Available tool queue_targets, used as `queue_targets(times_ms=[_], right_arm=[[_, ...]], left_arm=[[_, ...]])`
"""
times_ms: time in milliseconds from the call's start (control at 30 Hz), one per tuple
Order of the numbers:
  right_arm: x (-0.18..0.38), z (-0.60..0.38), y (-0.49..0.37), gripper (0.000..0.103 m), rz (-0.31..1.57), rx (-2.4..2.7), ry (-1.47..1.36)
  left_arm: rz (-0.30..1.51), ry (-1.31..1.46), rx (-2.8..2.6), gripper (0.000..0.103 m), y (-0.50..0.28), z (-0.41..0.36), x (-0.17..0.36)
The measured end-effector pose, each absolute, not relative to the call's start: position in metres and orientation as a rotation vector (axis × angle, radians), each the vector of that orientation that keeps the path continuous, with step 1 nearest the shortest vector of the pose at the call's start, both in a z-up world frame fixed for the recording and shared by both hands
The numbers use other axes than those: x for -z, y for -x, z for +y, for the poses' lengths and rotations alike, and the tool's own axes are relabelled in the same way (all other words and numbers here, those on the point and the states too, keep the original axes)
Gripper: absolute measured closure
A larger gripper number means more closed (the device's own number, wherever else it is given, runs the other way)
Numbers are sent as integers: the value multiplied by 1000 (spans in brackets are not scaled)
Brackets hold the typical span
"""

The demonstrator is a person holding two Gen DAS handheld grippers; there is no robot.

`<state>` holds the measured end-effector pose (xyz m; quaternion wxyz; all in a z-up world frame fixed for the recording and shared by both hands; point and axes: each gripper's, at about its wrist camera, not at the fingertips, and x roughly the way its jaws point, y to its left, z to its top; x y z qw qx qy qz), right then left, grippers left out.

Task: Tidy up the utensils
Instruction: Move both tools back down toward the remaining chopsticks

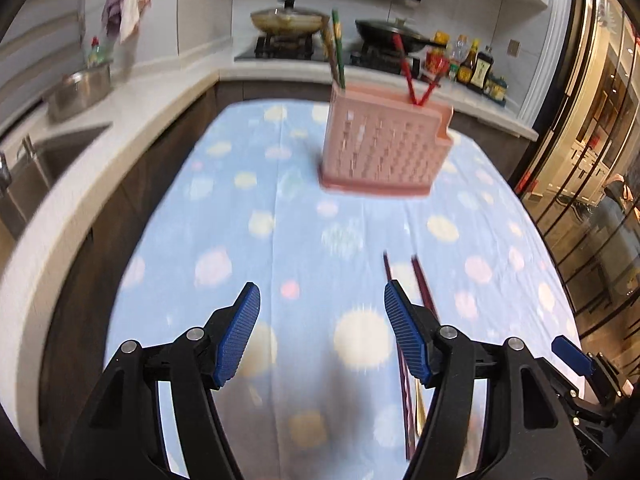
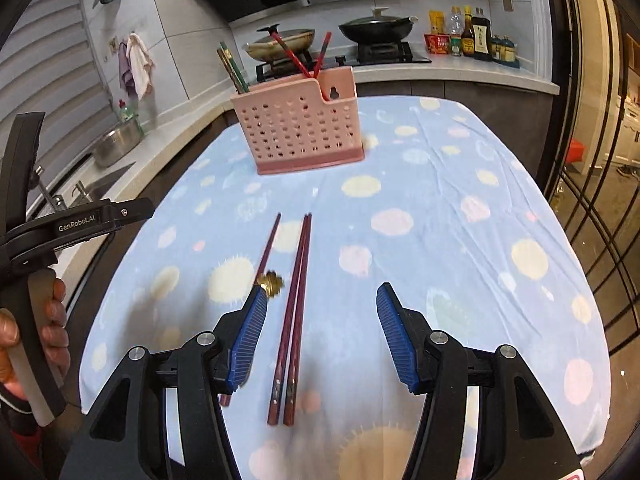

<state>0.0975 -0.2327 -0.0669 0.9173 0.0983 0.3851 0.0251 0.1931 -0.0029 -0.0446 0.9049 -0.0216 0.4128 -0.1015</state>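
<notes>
A pink perforated utensil holder [image 1: 384, 148] [image 2: 300, 128] stands on the blue spotted tablecloth [image 2: 440, 208]. Green chopsticks [image 2: 234, 68] stick out of its left end and red chopsticks [image 2: 310, 60] out of its right. A pair of dark red chopsticks [image 2: 294, 320] lies on the cloth, and a third [image 2: 269, 246] lies left of it beside a small gold ornament [image 2: 272, 283]. My right gripper [image 2: 323, 292] is open above the pair, which lies nearer its left finger. My left gripper [image 1: 320, 292] is open over bare cloth, with the dark red chopsticks [image 1: 424, 284] behind its right finger.
A white counter [image 1: 132, 112] with a sink [image 1: 48, 160] and a steel pot [image 1: 80, 88] runs along the left. At the back are a stove with two lidded pans [image 2: 376, 26] and sauce bottles [image 2: 468, 36]. Glass doors [image 1: 592, 160] stand on the right. A hand [image 2: 52, 320] holds the left gripper's handle.
</notes>
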Motion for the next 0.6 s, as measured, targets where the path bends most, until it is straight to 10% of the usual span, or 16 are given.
queue_targets(times_ms=[600], right_arm=[[133, -200, -66, 61, 908, -52, -111]], left_arm=[[1008, -4, 264, 42, -122, -21, 122]])
